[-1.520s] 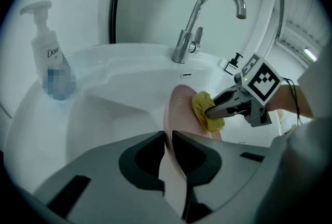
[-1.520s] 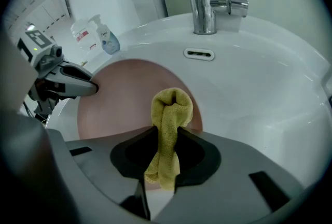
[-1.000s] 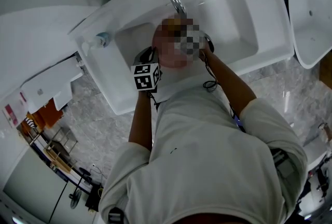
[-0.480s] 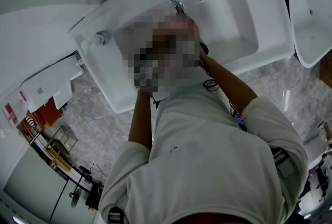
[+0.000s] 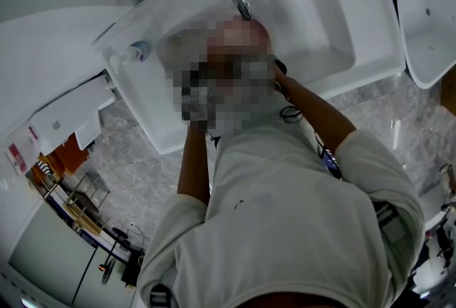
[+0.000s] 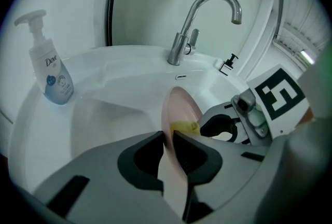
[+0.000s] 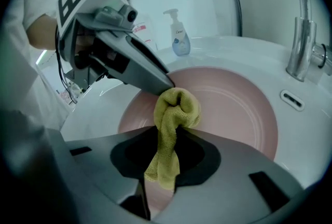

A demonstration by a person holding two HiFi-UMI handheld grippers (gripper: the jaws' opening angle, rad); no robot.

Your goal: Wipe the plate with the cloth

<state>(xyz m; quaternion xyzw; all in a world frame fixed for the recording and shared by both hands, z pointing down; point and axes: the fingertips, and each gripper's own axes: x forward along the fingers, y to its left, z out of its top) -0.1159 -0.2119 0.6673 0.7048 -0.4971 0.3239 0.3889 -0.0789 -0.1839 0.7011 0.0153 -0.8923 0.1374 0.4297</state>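
The plate (image 7: 233, 109) now sits slightly nearer the faucet (image 6: 180, 47). Our left gripper (image 6: 168, 140) clamps its rim; our right gripper (image 7: 168, 137) pinches the yellow cloth (image 7: 175, 111) at its face, above the white sink (image 6: 119, 75), soap bottle (image 6: 51, 70) beside.

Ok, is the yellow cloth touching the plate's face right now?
Touching. The left gripper view sees the plate edge-on, and the cloth butts against its face with no gap.

A bathroom: the jaws of the left gripper (image 6: 167, 136) sit over a white ceramic basin (image 6: 124, 75). A curved chrome tap (image 6: 179, 49) rises beyond them, a white pump bottle of wash (image 6: 54, 75) stands far to their left, and there are grey marbled floor tiles (image 5: 139, 167).
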